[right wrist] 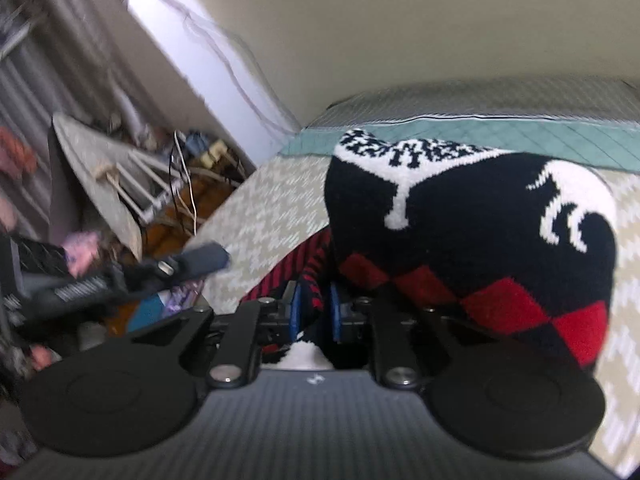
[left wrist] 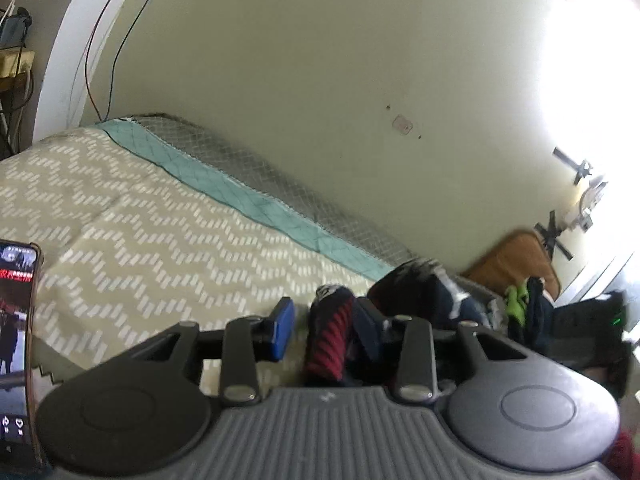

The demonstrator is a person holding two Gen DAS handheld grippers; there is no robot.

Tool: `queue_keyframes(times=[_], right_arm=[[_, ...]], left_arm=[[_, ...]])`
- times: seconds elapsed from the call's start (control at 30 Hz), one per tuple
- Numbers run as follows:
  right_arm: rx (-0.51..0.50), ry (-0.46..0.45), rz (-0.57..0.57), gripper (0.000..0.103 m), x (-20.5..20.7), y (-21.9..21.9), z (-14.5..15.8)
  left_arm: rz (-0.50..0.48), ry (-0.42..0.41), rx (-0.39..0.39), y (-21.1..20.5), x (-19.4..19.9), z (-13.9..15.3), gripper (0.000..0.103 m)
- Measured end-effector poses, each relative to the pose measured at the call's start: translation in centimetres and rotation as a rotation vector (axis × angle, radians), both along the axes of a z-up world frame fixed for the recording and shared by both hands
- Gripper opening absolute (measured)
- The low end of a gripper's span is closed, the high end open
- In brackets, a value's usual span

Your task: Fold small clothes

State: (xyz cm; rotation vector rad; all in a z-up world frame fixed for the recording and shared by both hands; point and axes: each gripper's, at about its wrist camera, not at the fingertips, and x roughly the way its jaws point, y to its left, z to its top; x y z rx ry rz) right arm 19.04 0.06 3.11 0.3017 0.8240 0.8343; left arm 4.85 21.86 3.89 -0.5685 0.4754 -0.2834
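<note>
A black knitted sock (right wrist: 472, 220) with red diamonds and white patterns fills the right wrist view, draped up over the bed. My right gripper (right wrist: 314, 312) is shut on the sock's red-and-black striped part, between its blue pads. In the left wrist view my left gripper (left wrist: 324, 328) is open; its left blue pad (left wrist: 282, 328) is clear, and the same sock (left wrist: 330, 340), dark with red stripes, hangs between the jaws without being pinched. My left gripper also shows in the right wrist view (right wrist: 192, 264) at the left, blurred.
The bed (left wrist: 160, 232) has a beige zigzag cover with a teal strip along the wall. A pile of dark clothes (left wrist: 432, 296) and a green item (left wrist: 516, 304) lie at the far end. A phone (left wrist: 16, 340) is mounted at left. Clutter and cables (right wrist: 160, 184) lie beside the bed.
</note>
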Motion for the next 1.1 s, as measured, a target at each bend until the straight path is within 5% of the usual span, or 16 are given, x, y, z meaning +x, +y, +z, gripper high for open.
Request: queue_keyframes(times=[0.17, 0.27, 0.57, 0.6, 0.67, 0.7, 0.73, 0.93, 1.0, 1.1], right_arm=[[0.147, 0.075, 0.027, 0.022, 1.5, -3.5, -1.0], [0.256, 0.171, 0.01, 0.025, 2.2, -5.3, -1.2], [0.459, 0.311, 0.013, 0.035, 3.4, -6.5, -1.9], [0.464, 0.317, 0.019, 0.037, 3.4, -6.3, -1.9], [0.452, 0.315, 0.025, 0.039, 3.1, -6.2, -1.4], [0.439, 0.302, 0.02, 0.039, 2.8, -6.3, -0.9], [0.425, 0.27, 0.011, 0.041, 2.5, -6.5, -0.3], [0.2, -0.126, -0.121, 0.041, -0.5, -8.9, 4.9], [0.053, -0.192, -0.148, 0.038, -0.6, -8.1, 5.3], [0.01, -0.199, -0.088, 0.037, -0.3, -5.9, 5.0]], left_arm=[[-0.175, -0.029, 0.03, -4.3, 1.3, 0.2, 0.066], [-0.208, -0.013, 0.127, -7.4, 1.5, -0.1, 0.09], [-0.282, -0.032, 0.07, -8.7, -0.6, 0.4, 0.102], [-0.277, -0.021, 0.082, -9.2, -0.3, 0.4, 0.098], [-0.255, 0.029, 0.127, -10.2, 0.8, 0.0, 0.068], [-0.251, 0.072, 0.143, -10.6, 1.6, -0.5, 0.034], [-0.266, 0.115, 0.131, -10.9, 2.3, -1.0, 0.019], [-0.246, 0.106, 0.057, -9.1, 1.8, -1.9, 0.014], [-0.227, 0.07, 0.041, -7.9, 0.4, -1.4, 0.014], [-0.205, 0.03, 0.013, -6.1, -1.9, -1.1, 0.014]])
